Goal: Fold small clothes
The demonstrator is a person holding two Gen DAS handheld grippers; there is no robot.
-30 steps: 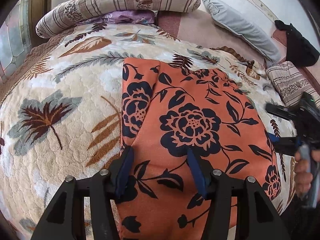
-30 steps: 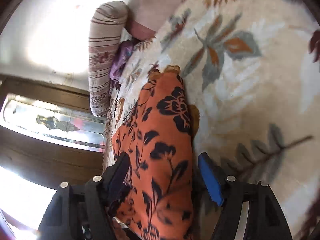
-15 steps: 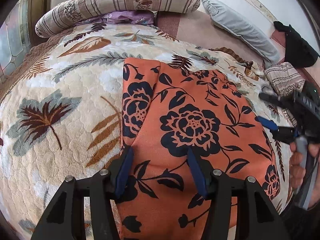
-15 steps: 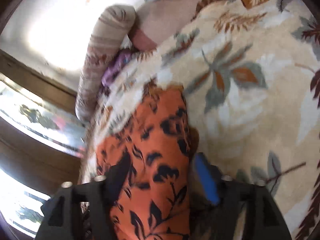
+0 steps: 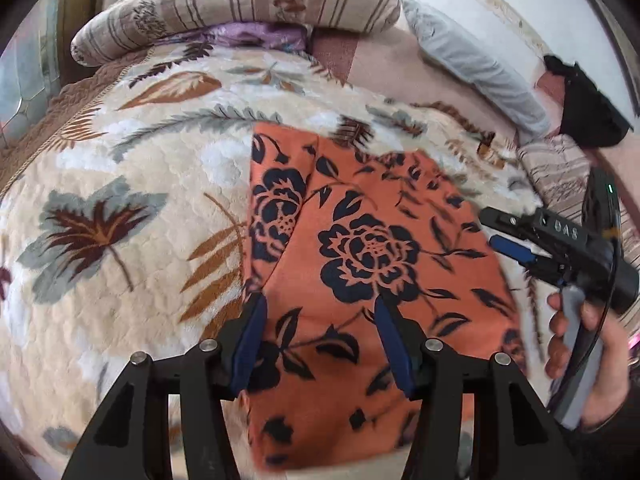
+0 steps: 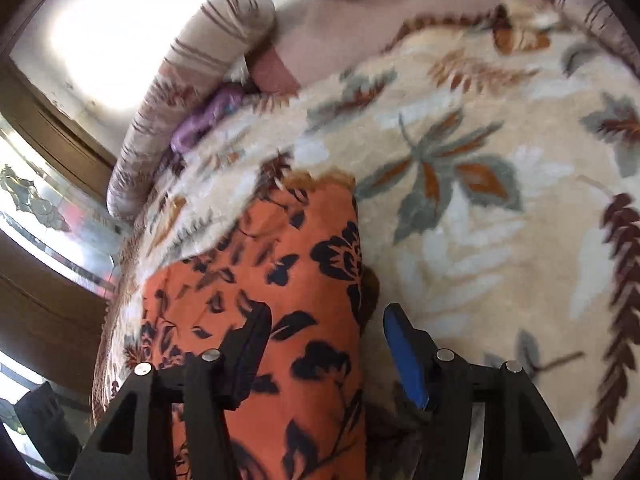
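One orange cloth garment with black flowers lies flat on my bed's leaf-patterned blanket; my left claw gapes above it, my right claw, just narrowing, grips nothing.

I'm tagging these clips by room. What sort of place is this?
Most likely a bedroom: a cream plush leaf-print blanket covers a bed, a striped beige bolster pillow and a grey pillow lie at its far end, and an orange floral garment is spread on top.
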